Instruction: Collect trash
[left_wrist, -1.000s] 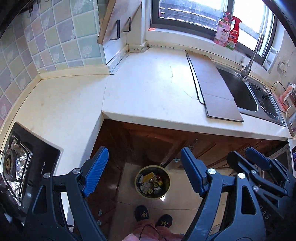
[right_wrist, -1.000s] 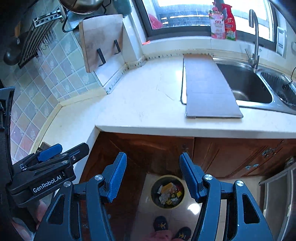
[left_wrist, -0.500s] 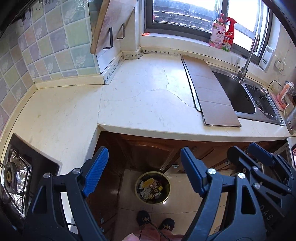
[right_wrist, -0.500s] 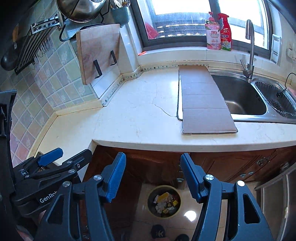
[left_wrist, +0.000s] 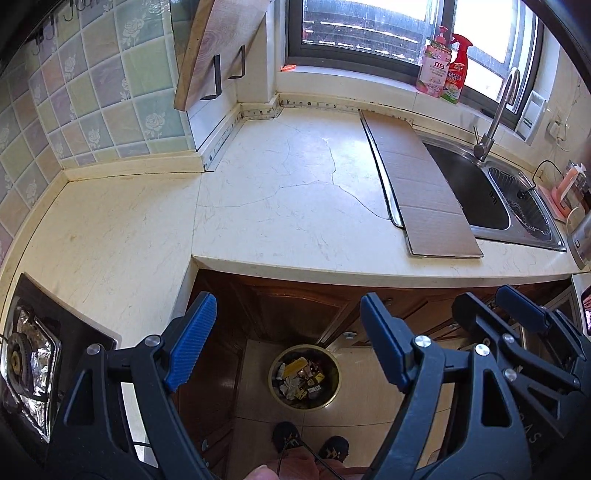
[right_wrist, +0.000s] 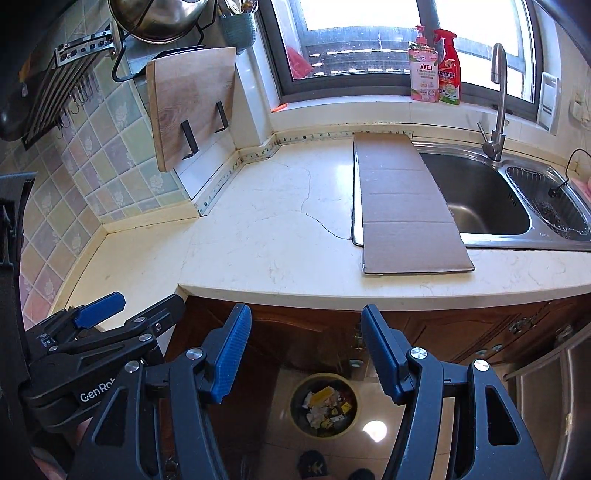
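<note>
A: Where is the trash?

B: In a round yellow-rimmed waste bin (left_wrist: 303, 376) on the tiled floor, below the cream stone bench (left_wrist: 280, 206); it looks like wrappers, though they are too small to tell for sure.

A: And the grippers?

B: The left gripper (left_wrist: 284, 339) and the right gripper (right_wrist: 306, 350) both hang spread wide and empty above the bin, probably finished dropping.

A: Room to move?

B: The bench edge sits just ahead; a flat brown cardboard sheet (right_wrist: 402, 203) overlaps the steel sink (right_wrist: 491, 199).
</note>
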